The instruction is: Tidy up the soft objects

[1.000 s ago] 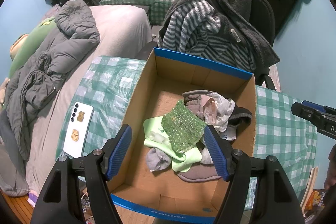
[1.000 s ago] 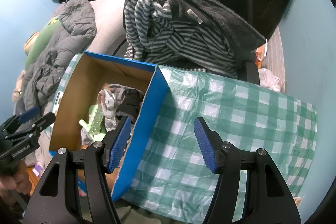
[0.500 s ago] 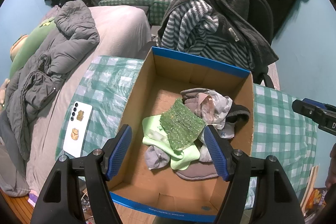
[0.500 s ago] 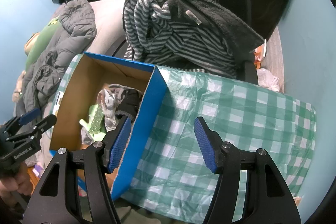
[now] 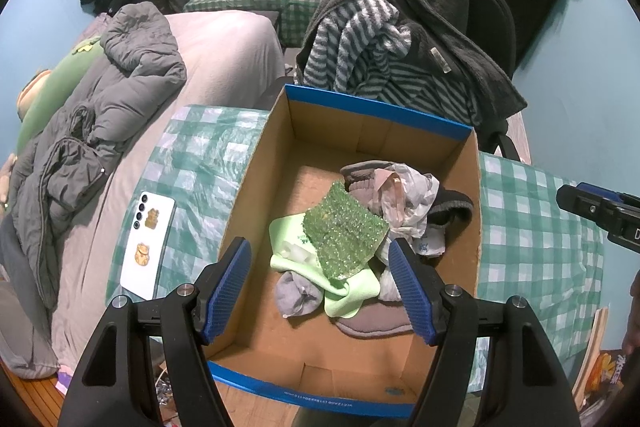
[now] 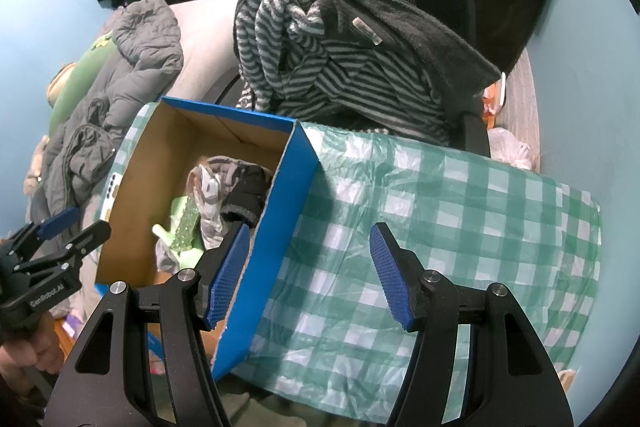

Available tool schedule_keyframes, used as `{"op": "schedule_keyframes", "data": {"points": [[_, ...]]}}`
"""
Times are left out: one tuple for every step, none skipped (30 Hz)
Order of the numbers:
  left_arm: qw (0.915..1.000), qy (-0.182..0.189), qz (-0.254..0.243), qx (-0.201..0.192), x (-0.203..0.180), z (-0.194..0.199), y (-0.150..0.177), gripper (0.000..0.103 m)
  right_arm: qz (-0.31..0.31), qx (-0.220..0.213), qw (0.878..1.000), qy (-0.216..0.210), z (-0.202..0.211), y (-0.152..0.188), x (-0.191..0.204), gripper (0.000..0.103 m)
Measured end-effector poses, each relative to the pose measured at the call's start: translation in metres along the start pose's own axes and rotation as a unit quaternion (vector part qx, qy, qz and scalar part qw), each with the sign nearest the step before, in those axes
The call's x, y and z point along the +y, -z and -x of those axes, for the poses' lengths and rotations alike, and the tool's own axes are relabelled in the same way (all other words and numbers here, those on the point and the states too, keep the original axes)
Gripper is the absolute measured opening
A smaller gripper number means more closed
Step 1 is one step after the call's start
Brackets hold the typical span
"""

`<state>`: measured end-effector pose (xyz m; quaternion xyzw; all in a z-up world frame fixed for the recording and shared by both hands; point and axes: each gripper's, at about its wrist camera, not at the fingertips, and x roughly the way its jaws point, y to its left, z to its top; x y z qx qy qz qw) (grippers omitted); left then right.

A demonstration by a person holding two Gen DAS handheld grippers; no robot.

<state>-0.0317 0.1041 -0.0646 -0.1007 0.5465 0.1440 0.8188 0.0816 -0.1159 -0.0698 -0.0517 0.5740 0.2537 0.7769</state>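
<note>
The left gripper [image 5: 320,285] hangs wide open and empty above the box [image 5: 256,183]. A glittery green cloth [image 5: 344,231] tops the soft pile against its right wall. The right gripper [image 6: 306,273], open and empty, hovers over the box's right rim and the checked tabletop [image 6: 460,211].

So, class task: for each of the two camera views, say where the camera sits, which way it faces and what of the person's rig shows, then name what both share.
Left wrist: sits behind the left claw, open, looking down into the cardboard box at the sparkly green cloth; the right claw's tip shows at the right edge.
Right wrist: sits behind the right claw, open, straddling the box's blue side wall above the checked tablecloth; the left claw and a hand show at lower left.
Shared: box, cloth pile, tablecloth, striped garment.
</note>
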Motion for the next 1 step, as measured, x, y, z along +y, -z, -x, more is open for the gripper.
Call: {"op": "schedule_keyframes", "data": {"points": [[1.0,0.0,0.001,0.0,-0.0001,0.0001,0.0001,0.072,0.0,0.0,1.0,0.0,-0.0001,0.0001,-0.0001,0.062]]}}
